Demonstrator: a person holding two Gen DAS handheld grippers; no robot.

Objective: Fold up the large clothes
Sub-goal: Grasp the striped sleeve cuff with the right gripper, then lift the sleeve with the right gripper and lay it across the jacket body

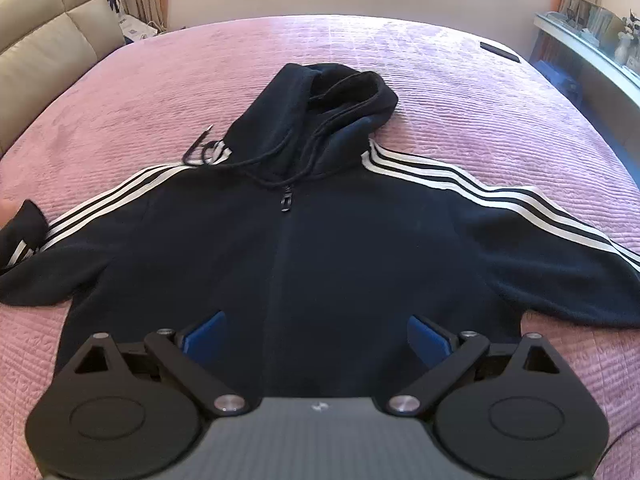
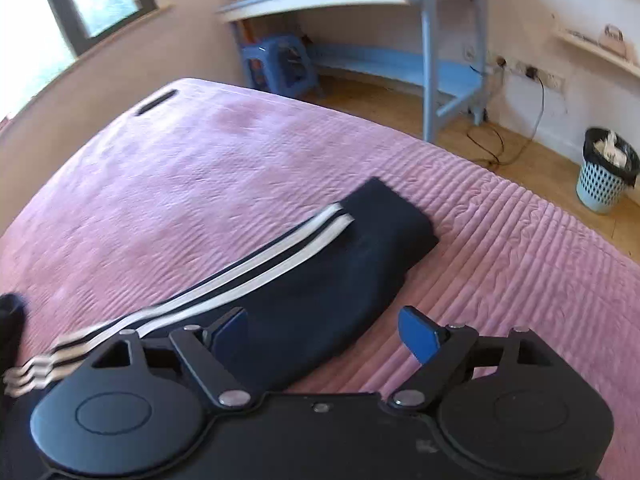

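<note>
A dark navy zip hoodie (image 1: 320, 248) with white stripes on the sleeves lies face up on the pink bed, hood (image 1: 320, 108) toward the far side and both sleeves spread out. My left gripper (image 1: 316, 338) is open and empty, hovering over the hoodie's lower front near the zipper line. In the right wrist view the right sleeve (image 2: 320, 280) lies stretched out, its cuff (image 2: 384, 216) pointing to the bed's edge. My right gripper (image 2: 324, 332) is open and empty just above the sleeve's lower edge.
The pink quilted bedspread (image 1: 440, 80) covers the bed. A dark flat object (image 1: 498, 51) lies at its far right corner. A beige headboard (image 1: 48, 40) is at left. A blue desk (image 2: 432, 60), blue stool (image 2: 280, 64) and a waste bin (image 2: 608, 172) stand beyond the bed.
</note>
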